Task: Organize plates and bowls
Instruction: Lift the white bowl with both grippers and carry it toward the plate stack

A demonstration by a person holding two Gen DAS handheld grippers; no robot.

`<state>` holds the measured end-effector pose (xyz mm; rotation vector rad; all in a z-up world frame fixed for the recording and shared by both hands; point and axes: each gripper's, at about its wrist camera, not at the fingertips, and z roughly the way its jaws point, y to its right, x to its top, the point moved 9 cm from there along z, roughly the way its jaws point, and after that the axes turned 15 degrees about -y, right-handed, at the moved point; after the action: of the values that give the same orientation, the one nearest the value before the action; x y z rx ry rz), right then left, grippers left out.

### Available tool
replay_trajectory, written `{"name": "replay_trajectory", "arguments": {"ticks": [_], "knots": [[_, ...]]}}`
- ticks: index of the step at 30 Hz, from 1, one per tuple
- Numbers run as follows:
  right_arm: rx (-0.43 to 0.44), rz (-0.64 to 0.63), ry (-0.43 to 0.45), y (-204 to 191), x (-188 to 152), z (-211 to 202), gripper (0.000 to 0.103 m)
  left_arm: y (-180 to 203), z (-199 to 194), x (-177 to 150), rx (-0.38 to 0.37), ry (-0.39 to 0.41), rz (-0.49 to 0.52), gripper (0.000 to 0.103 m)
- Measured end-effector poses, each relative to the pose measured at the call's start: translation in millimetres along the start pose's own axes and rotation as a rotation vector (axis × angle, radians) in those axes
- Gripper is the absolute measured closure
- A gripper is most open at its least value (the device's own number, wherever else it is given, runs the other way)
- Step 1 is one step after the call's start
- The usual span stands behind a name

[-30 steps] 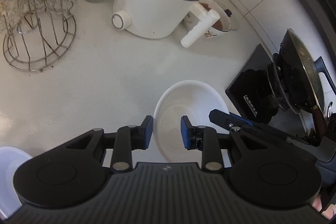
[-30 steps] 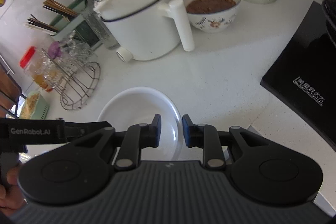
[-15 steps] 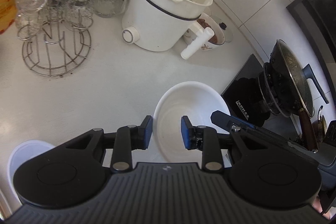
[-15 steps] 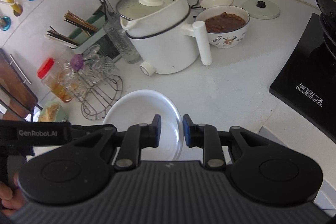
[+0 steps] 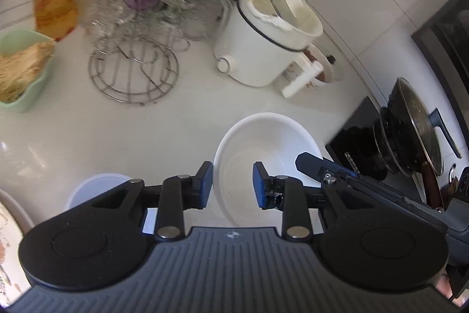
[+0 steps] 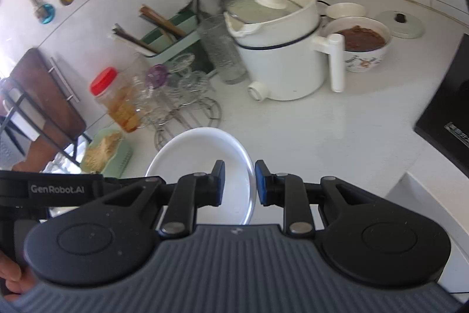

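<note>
A white bowl [image 5: 263,148] is held up above the white counter between both grippers; it also shows in the right wrist view [image 6: 202,157]. My left gripper [image 5: 232,185] has its jaws around the bowl's near-left rim. My right gripper [image 6: 239,183] has its jaws around the bowl's right rim. A second white bowl [image 5: 93,189] sits on the counter at lower left, partly hidden by my left gripper. A patterned plate [image 5: 8,228] shows at the left edge.
A white electric pot [image 6: 281,49] stands behind, with a bowl of brown food [image 6: 360,43] and a lid [image 6: 400,24] beside it. A wire glass rack [image 5: 137,60], red-capped jar [image 5: 54,5] and green dish [image 5: 20,69] stand left. A black hob with a pan [image 5: 410,125] is right.
Both grippers have risen and pulled back with the bowl; more of the counter, the jar, the green dish and the second bowl have come into view.
</note>
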<state>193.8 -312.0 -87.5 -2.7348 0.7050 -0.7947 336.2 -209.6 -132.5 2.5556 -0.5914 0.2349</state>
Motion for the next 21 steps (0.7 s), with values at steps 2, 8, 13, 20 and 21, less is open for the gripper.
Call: {"name": "replay_trajectory", "arguments": {"ticks": [2,8,13,20,21], "knots": [[0.009,-0.021,0.003,-9.2,0.8,0.6,0.077,-7.7,-7.3,-1.7,0.006,0.017,-0.017,0.070],[0.056,-0.096,0.002,-35.3,4.4,4.8,0.077,-26.0,-28.0,-6.8,0.047,0.080,-0.058,0.070],[0.105,-0.170,-0.017,-55.1,6.6,9.2,0.077,-38.3,-49.7,-10.0,0.074,0.151,-0.115,0.070],[0.159,-0.241,-0.074,-77.1,4.5,24.3,0.076,-56.8,-63.2,-22.1,0.111,0.194,-0.190,0.070],[0.166,-0.252,-0.082,-80.2,3.0,26.5,0.076,-60.4,-63.5,-24.2,0.119,0.196,-0.207,0.070]]}}
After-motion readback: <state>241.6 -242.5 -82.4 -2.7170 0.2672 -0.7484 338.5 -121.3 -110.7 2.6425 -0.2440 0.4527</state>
